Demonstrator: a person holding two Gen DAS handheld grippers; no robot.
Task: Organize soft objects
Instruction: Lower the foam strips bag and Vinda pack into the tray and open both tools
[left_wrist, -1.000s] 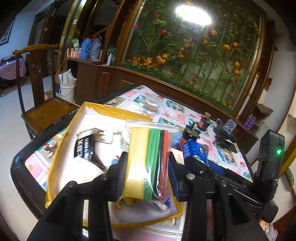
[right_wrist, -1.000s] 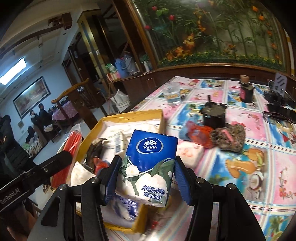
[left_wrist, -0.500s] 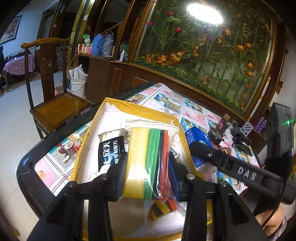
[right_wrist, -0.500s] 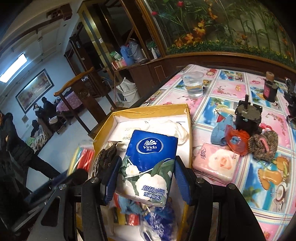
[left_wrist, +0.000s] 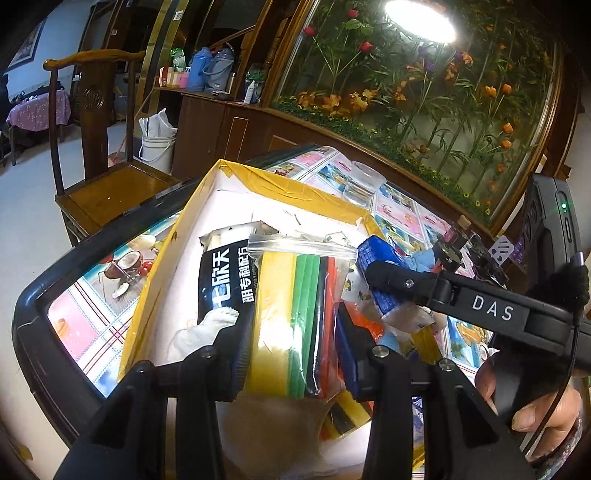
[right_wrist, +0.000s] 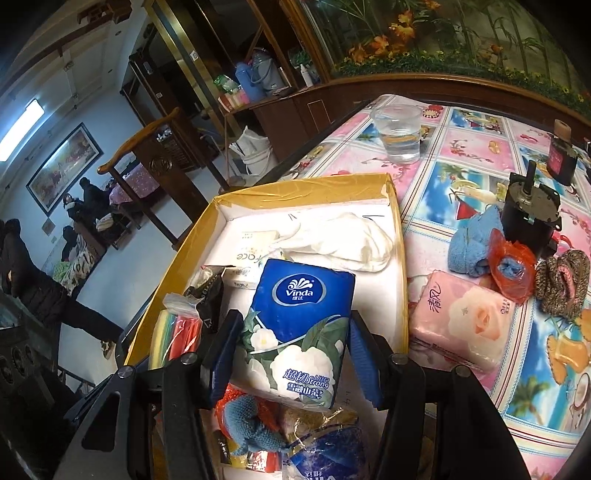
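Left wrist view: the left gripper (left_wrist: 293, 332) is closed to a narrow gap on a clear zip bag of coloured foam sheets (left_wrist: 295, 314), which is held upright above the yellow-rimmed box (left_wrist: 236, 173). A black sachet (left_wrist: 225, 277) and a white cloth (left_wrist: 207, 328) are seen in the box just beside the bag. The right gripper (left_wrist: 376, 269) is seen crossing from the right with a blue tissue pack.

Right wrist view: the right gripper (right_wrist: 291, 354) is set at a medium width, and its pads are pressed on both sides of the blue tissue pack (right_wrist: 295, 332), which is held over the near half of the box. A white cloth bundle (right_wrist: 343, 240) lies at the far end; a pink tissue pack (right_wrist: 461, 317) and a blue towel (right_wrist: 472, 243) remain outside on the tablecloth (right_wrist: 461, 147).

The step in hand is judged to be placement of both items in the box. It would best be done by lowering each item into a free patch of the box floor, the two grippers being kept apart, and by releasing only once the item is supported. The bag is likely to flop when freed, so it is better laid flat.
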